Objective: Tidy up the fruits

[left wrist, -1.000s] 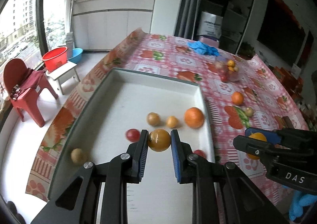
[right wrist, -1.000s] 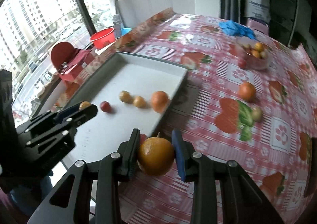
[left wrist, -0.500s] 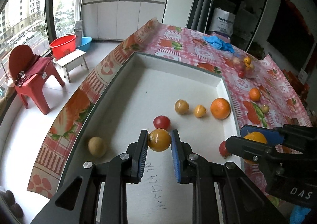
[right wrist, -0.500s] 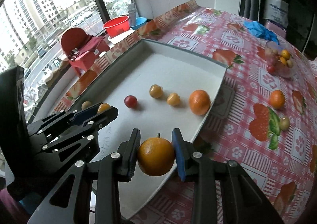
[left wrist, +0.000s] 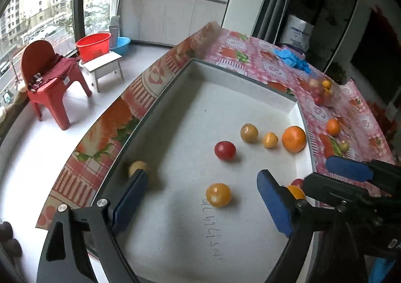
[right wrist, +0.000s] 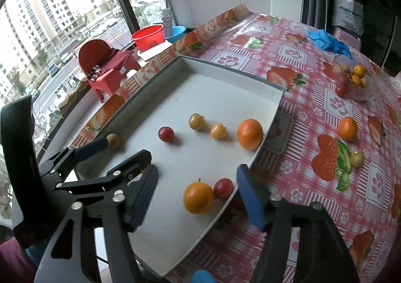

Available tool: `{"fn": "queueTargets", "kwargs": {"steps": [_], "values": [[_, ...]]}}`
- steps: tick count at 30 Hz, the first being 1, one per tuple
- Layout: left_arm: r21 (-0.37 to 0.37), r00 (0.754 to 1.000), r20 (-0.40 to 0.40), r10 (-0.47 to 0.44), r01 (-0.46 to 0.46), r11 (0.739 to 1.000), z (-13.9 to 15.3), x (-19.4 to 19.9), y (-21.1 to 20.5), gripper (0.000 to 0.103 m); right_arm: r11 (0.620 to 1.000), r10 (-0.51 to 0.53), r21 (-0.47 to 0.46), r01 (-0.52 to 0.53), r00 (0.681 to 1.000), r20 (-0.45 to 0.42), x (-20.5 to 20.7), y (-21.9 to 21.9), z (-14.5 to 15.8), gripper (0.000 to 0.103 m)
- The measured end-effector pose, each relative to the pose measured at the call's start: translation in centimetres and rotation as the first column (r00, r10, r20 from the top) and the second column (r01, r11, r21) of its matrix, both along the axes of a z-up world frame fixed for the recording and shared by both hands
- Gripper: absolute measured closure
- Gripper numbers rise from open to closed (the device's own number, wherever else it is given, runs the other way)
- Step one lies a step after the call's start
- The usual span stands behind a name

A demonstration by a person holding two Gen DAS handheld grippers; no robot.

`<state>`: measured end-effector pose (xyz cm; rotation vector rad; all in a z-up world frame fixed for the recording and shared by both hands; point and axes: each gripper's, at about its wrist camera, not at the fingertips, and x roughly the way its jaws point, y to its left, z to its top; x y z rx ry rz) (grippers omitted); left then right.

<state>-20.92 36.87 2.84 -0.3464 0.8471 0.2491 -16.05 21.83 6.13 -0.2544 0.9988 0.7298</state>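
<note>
A white tray (left wrist: 225, 77) (right wrist: 250, 82) lies on the strawberry-print table. My left gripper (left wrist: 203, 204) is open above its near end, with a small yellow-orange fruit (left wrist: 218, 195) lying free between the jaws. My right gripper (right wrist: 196, 192) is open over the tray's right near corner, where an orange (right wrist: 198, 197) rests against a red tomato (right wrist: 223, 188). Further in lie a red tomato (left wrist: 225, 150), a brownish fruit (left wrist: 249, 132), a small yellow fruit (left wrist: 270, 139) and a large orange (left wrist: 294, 138). A pale fruit (left wrist: 137, 167) sits at the left wall.
On the cloth right of the tray lie an orange (right wrist: 348, 127) and a small green fruit (right wrist: 357, 158). A clear bowl of fruits (right wrist: 353, 81) and a blue cloth (right wrist: 328, 41) sit further back. A red chair (left wrist: 47, 80) stands on the floor left.
Both grippers have opened. The left let go of the yellow-orange fruit onto the tray floor. The right let go of the orange, which now rests in the tray beside a red tomato.
</note>
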Motion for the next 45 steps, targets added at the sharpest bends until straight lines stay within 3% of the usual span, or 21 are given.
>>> {"fn": "queueTargets", "kwargs": {"steps": [7, 12, 26, 40, 45], "values": [[-0.006, 1.000, -0.016, -0.018, 0.018, 1.000, 0.6, 0.2, -1.0, 0.013, 0.997, -0.062, 0.040, 0.062, 0.998, 0.010, 1.2, -2.7, 1.0, 0.020], [-0.014, 0.999, -0.013, -0.042, 0.042, 0.999, 1.9, 0.8, -2.3, 0.013, 0.984, -0.167, 0.069, 0.164, 0.985, 0.043, 2.8, -5.4, 1.8, 0.000], [0.024, 0.978, 0.085, -0.190, 0.189, 0.982, 8.9, 2.7, -10.0, 0.013, 0.922, -0.352, 0.188, 0.339, 0.935, 0.039, 6.0, -15.0, 4.4, 0.000], [0.110, 0.904, 0.201, -0.376, 0.361, 0.926, 16.8, 5.7, -20.1, 0.013, 0.794, -0.554, 0.264, 0.548, 0.830, -0.058, 9.3, -25.8, 4.7, 0.000], [0.122, 0.894, 0.242, -0.377, 0.358, 0.926, 18.6, 7.1, -21.1, 0.013, 0.785, -0.572, 0.264, 0.561, 0.819, -0.041, 10.1, -27.6, 5.0, 0.000]]}}
